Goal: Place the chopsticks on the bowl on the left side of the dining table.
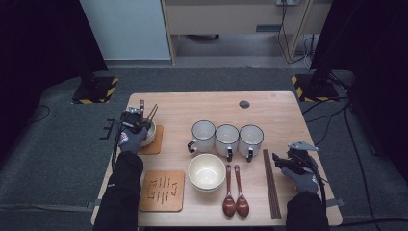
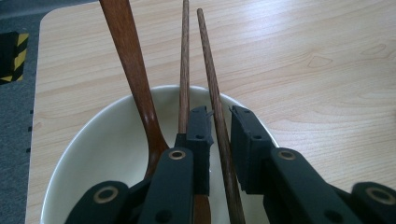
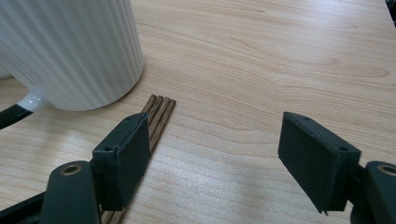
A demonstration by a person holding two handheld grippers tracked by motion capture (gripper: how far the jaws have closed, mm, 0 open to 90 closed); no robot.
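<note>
A cream bowl (image 1: pixel 150 134) stands on a wooden coaster (image 1: pixel 157 146) at the table's left. In it lean a dark wooden spoon (image 2: pixel 133 70) and two chopsticks (image 2: pixel 185 56). My left gripper (image 2: pixel 219 114) hangs over the bowl's rim (image 2: pixel 93 121), jaws slightly apart. The right-hand chopstick (image 2: pixel 211 65) runs between them with thin gaps on both sides. In the high view the left gripper (image 1: pixel 133 119) sits at the bowl's near-left edge. My right gripper (image 3: pixel 212 140) is open wide and holds nothing, low over the table beside a bundle of chopsticks (image 3: pixel 159 114). The high view puts the right gripper (image 1: pixel 281 161) just right of that bundle (image 1: pixel 270 185).
Three white mugs (image 1: pixel 227 139) stand in a row mid-table; the rightmost mug (image 3: pixel 74 46) is close to my right gripper. A stack of cream bowls (image 1: pixel 207 172), two wooden spoons (image 1: pixel 235 192) and a second coaster (image 1: pixel 162 191) lie near the front edge.
</note>
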